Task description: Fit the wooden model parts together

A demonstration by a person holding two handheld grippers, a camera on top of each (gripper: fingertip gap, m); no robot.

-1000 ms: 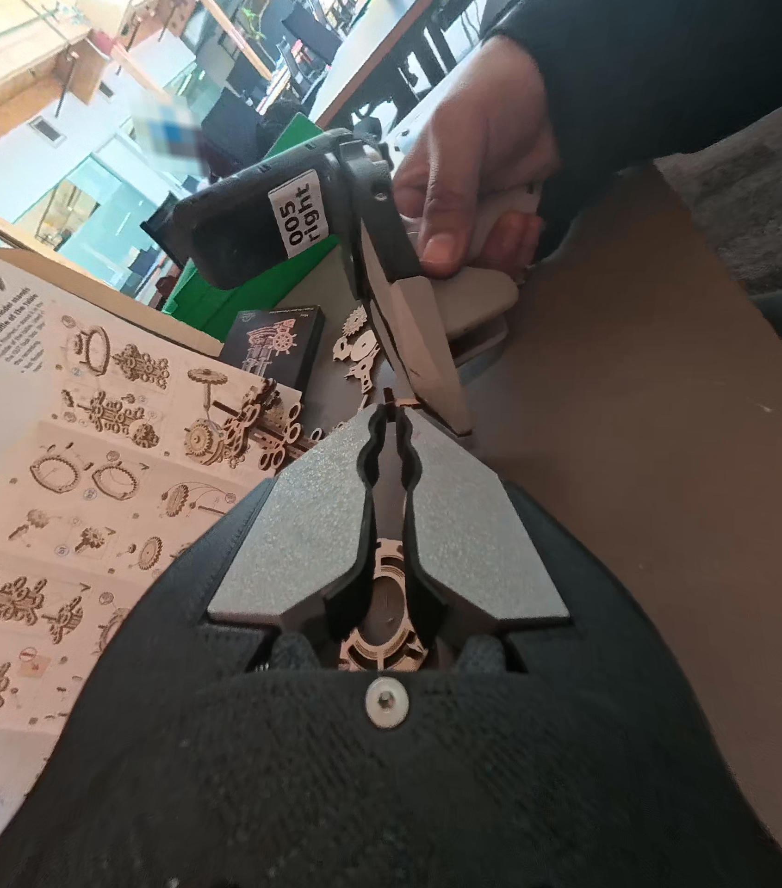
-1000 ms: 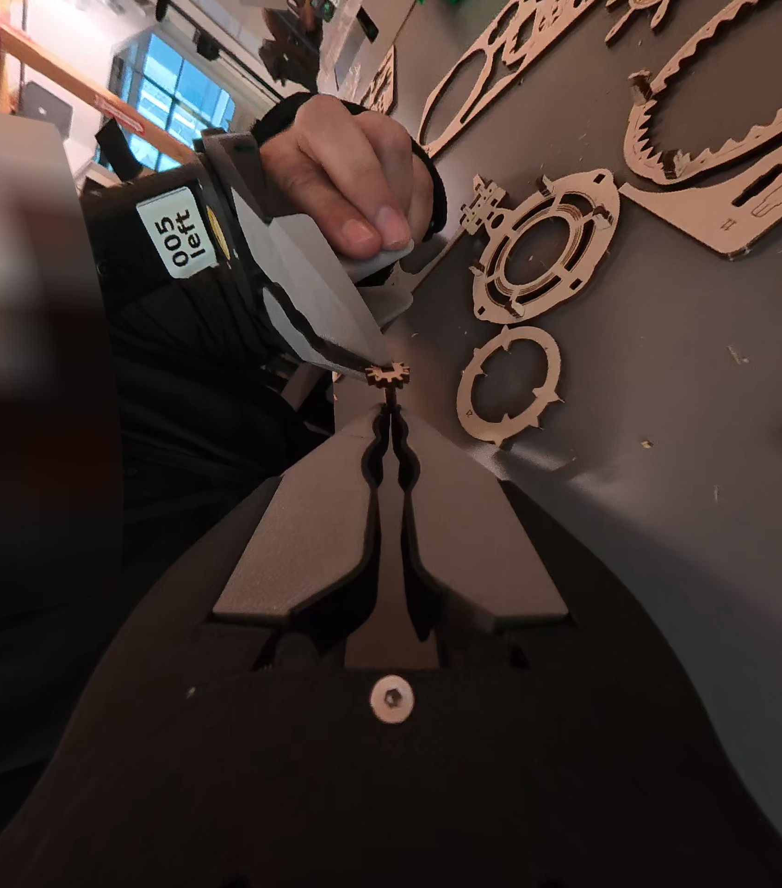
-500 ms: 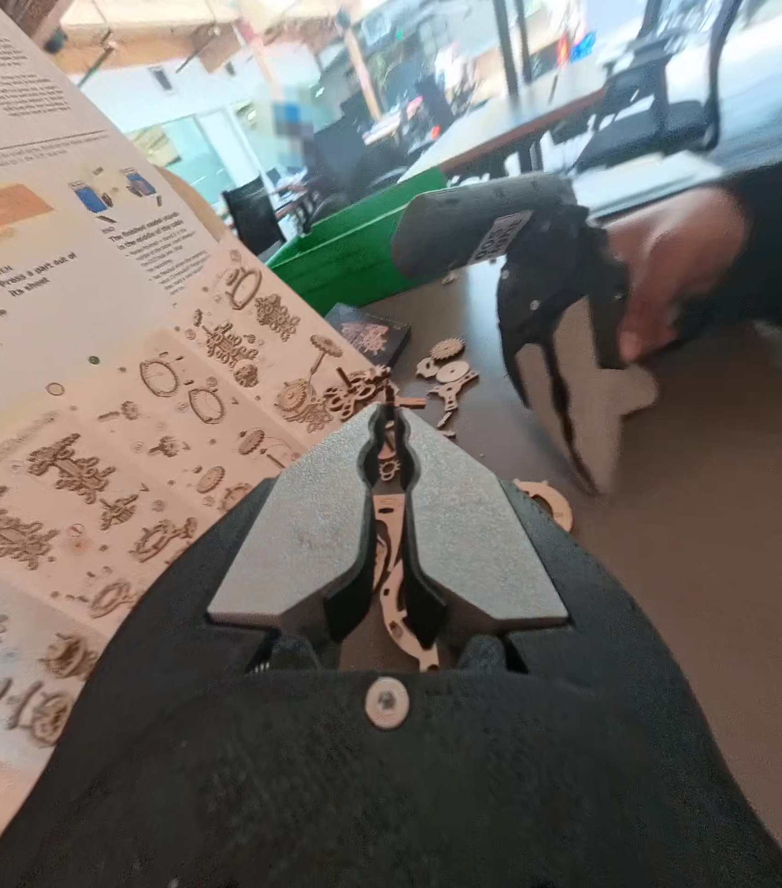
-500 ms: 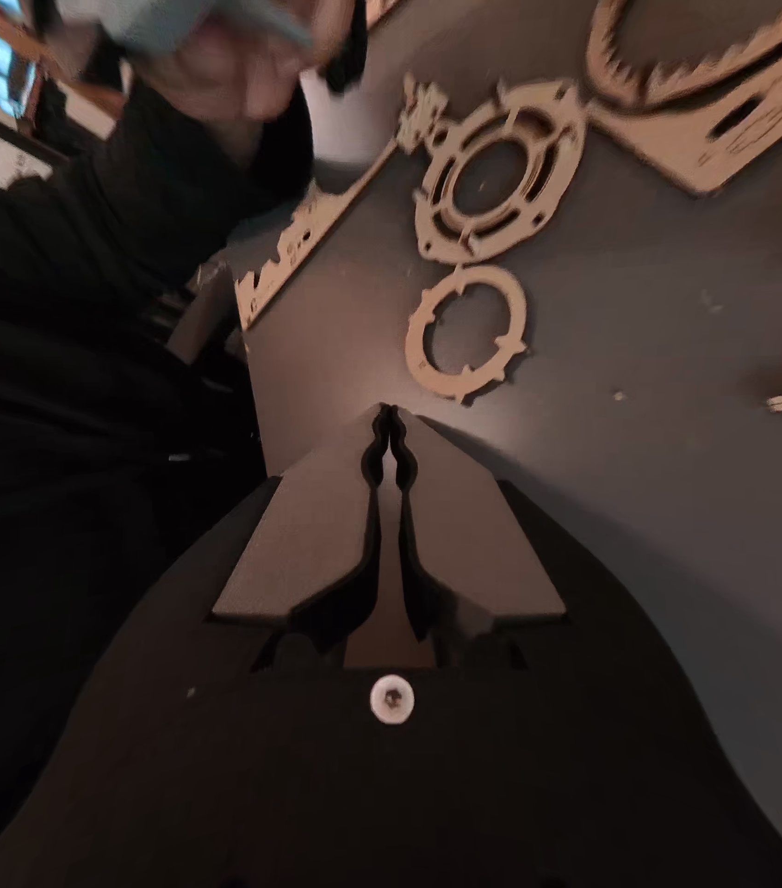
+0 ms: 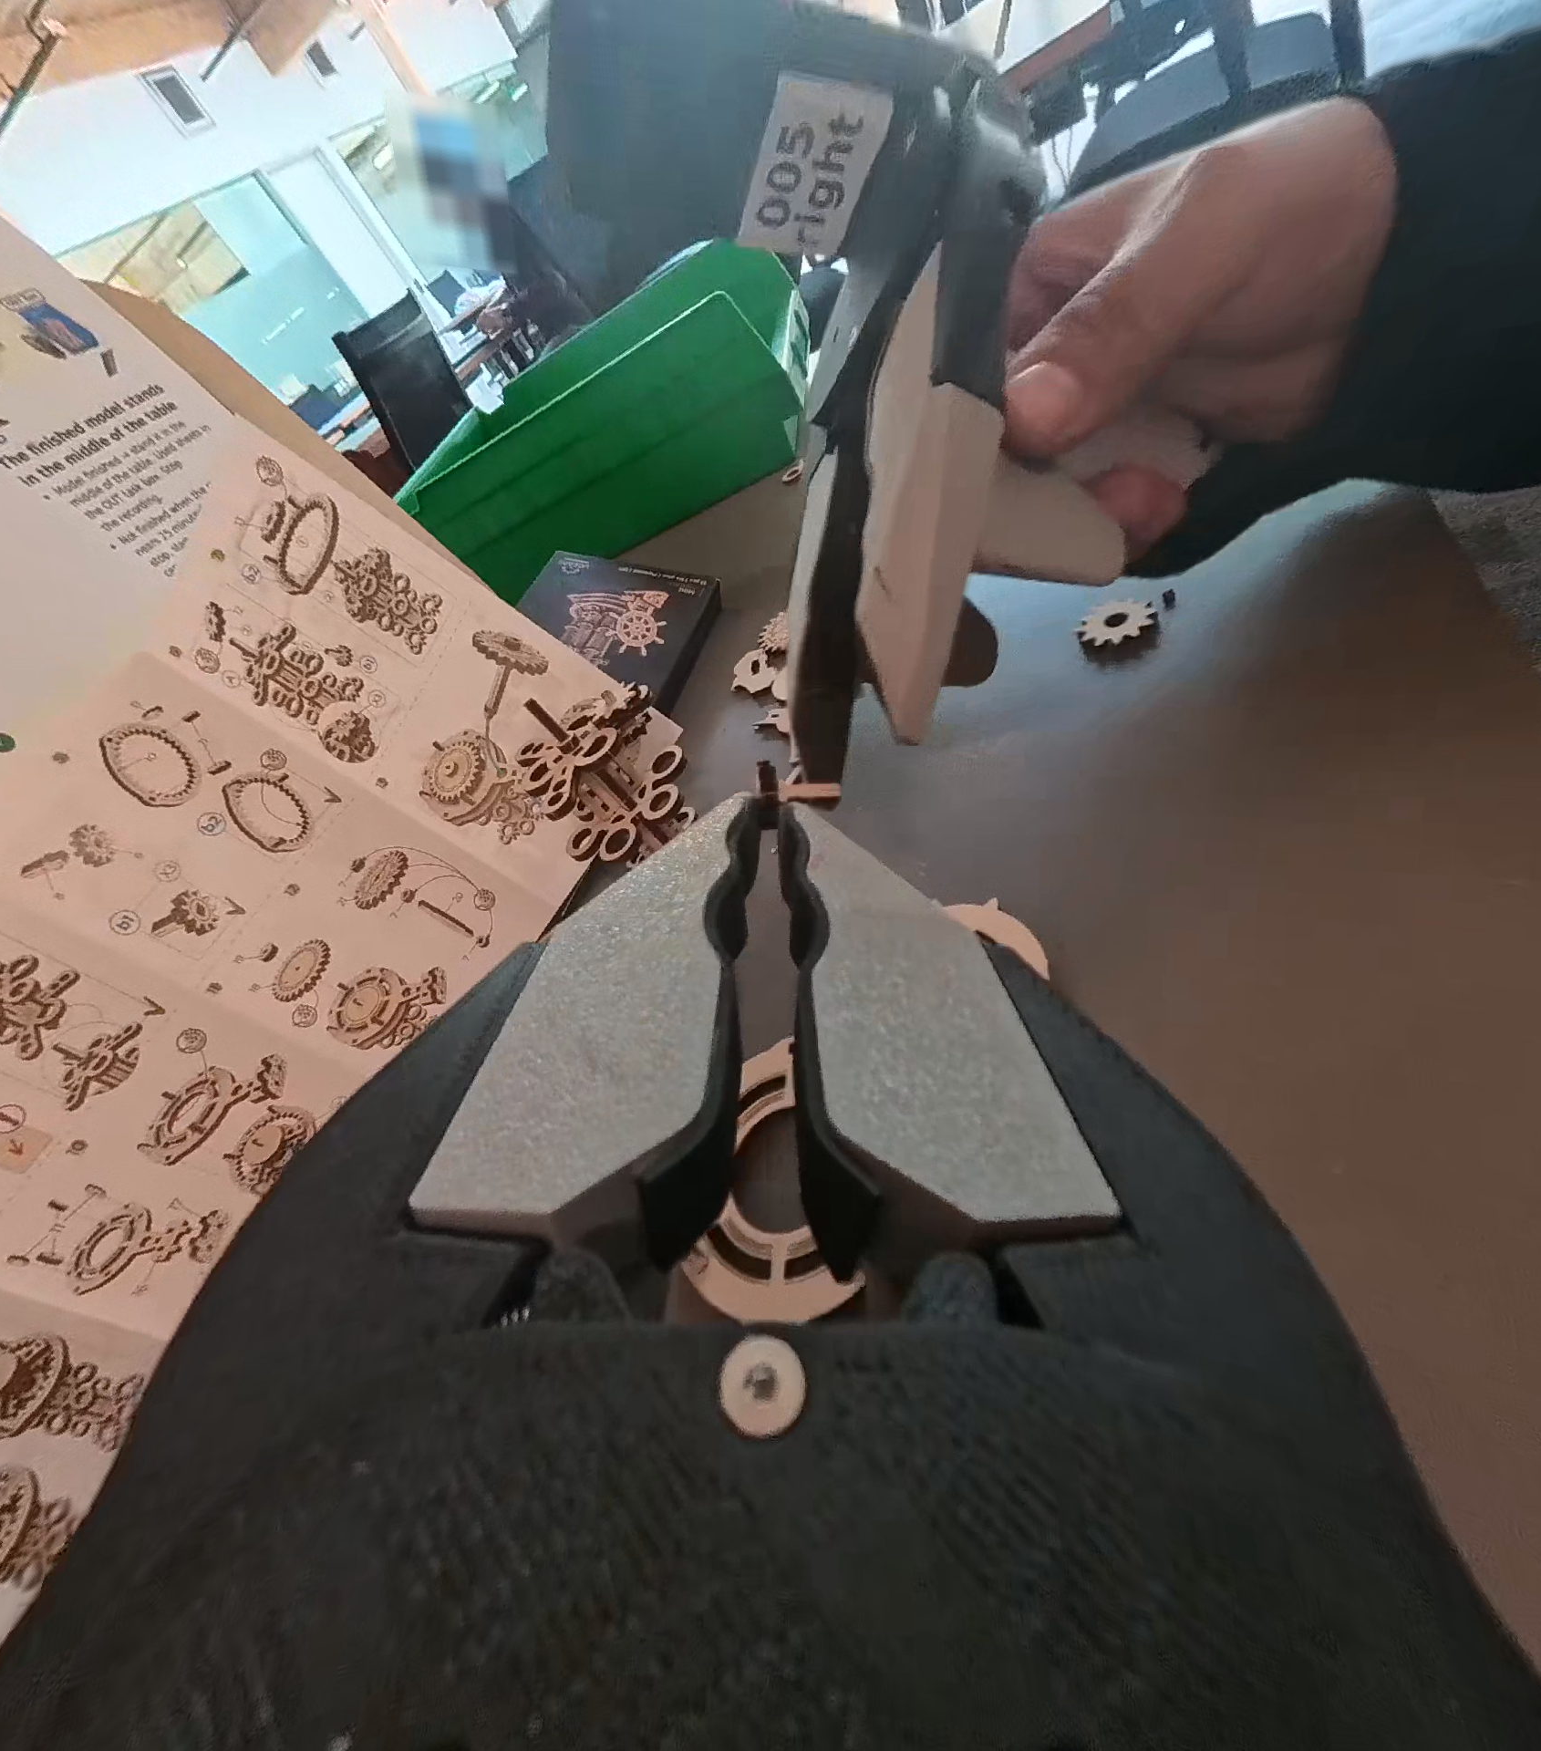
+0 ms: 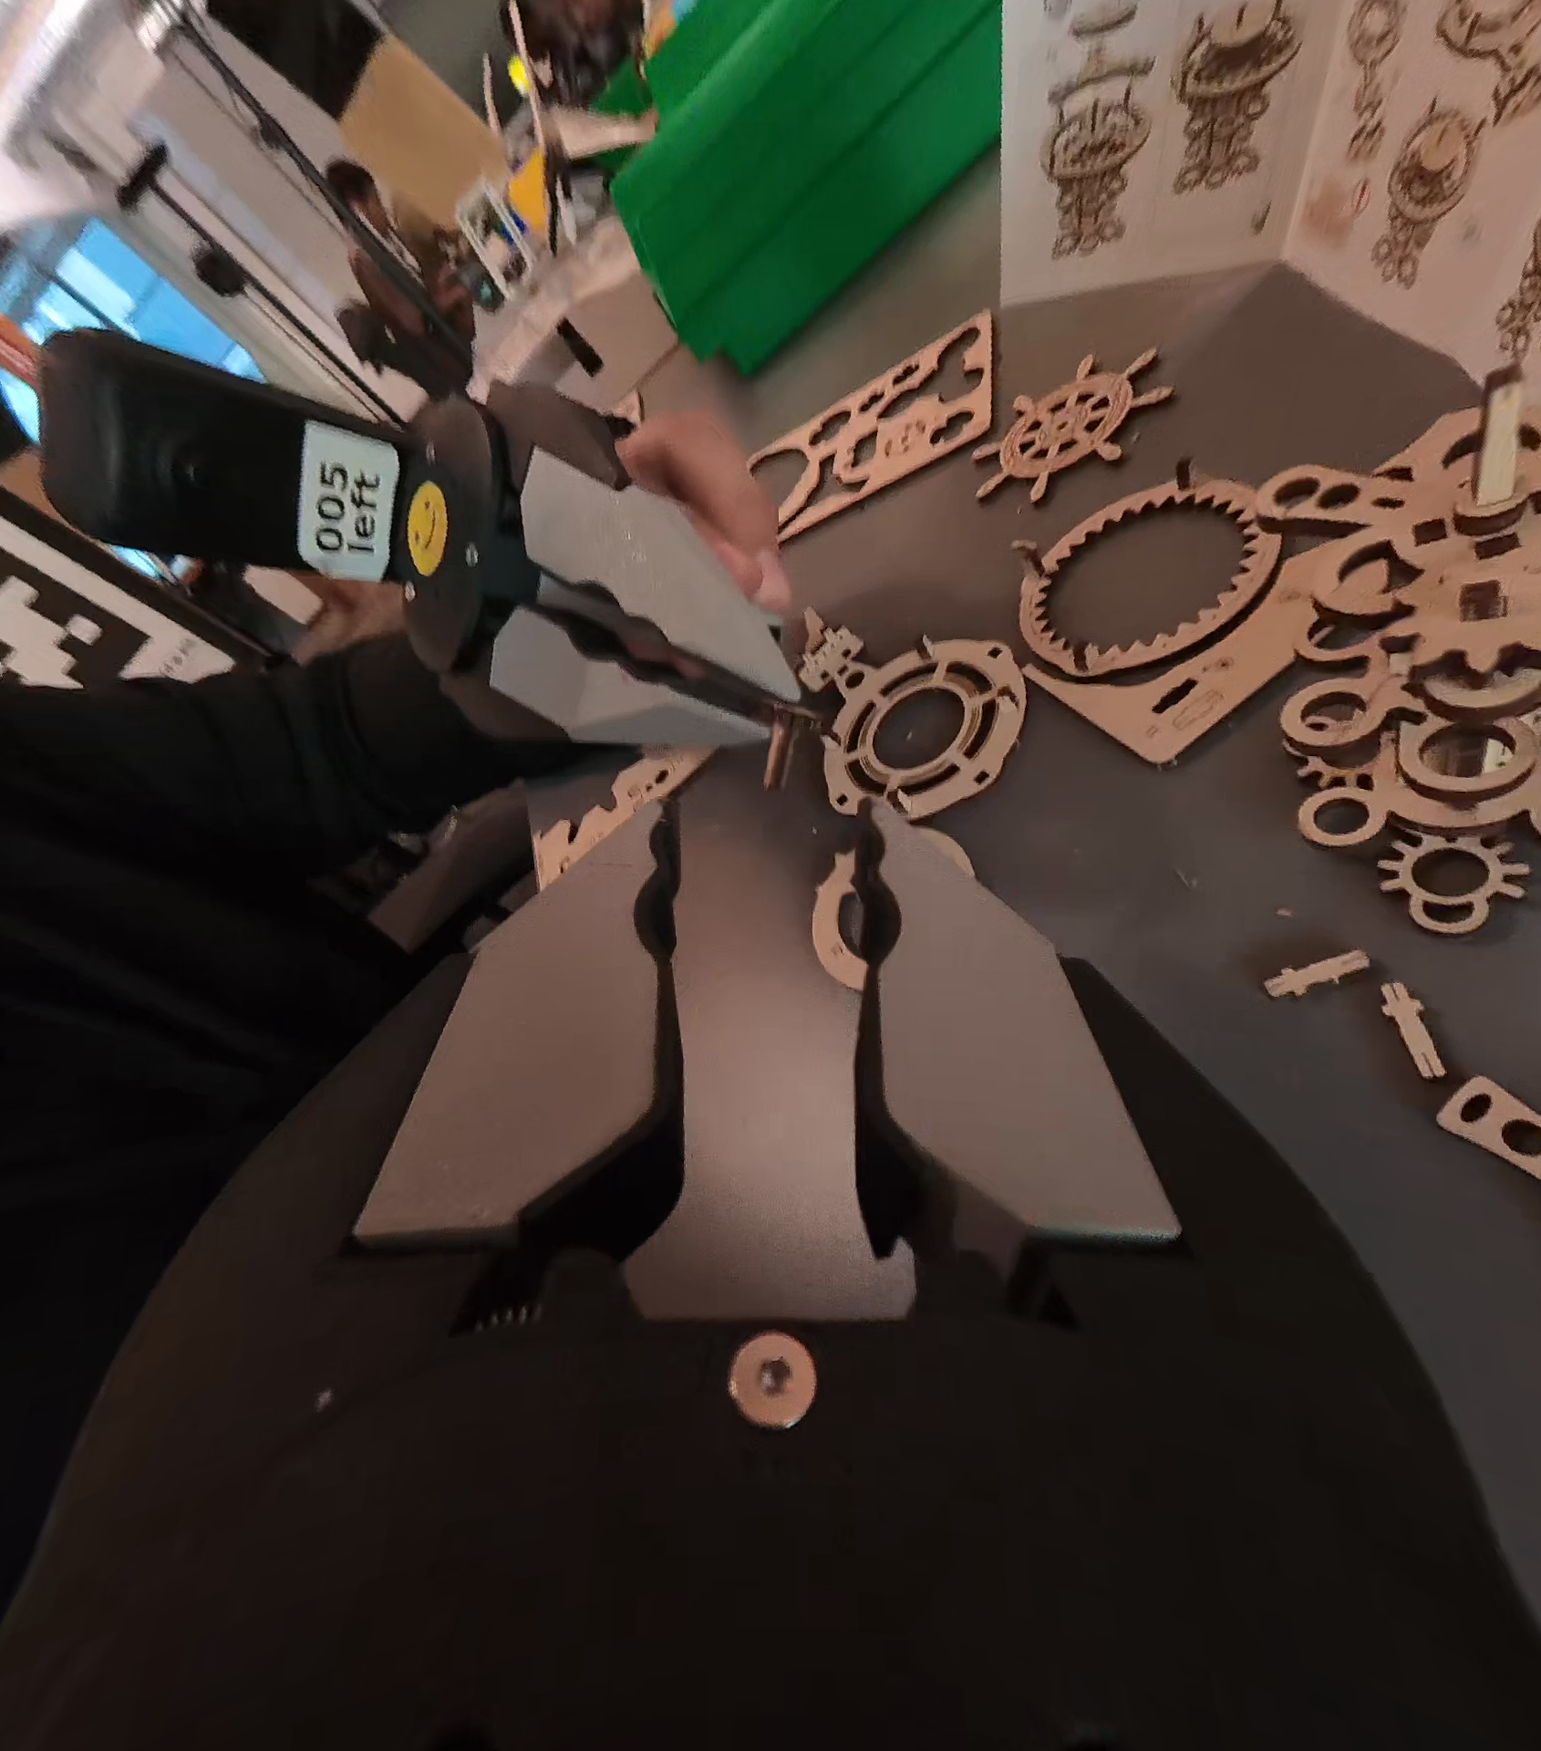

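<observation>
My left gripper is shut on a small wooden pin with a gear on it. It holds the piece just above the table. In the right wrist view the left gripper holds that pin beside a round wooden ring frame. My right gripper is open and empty, just short of the pin. It shows in the left wrist view, tips down, close to the pin. A flat wooden ring lies partly under its right finger.
A part-built wooden model stands at the right. A toothed ring in its sheet, a ship's wheel, a small gear ring and loose sticks lie around. The instruction sheet, a green bin and a loose gear also show. The grippers are tip to tip, or close to it.
A second ago my right gripper was shut on the pin and gear at the left gripper's tip. It let go, swung away and opened. The left gripper kept the piece.
</observation>
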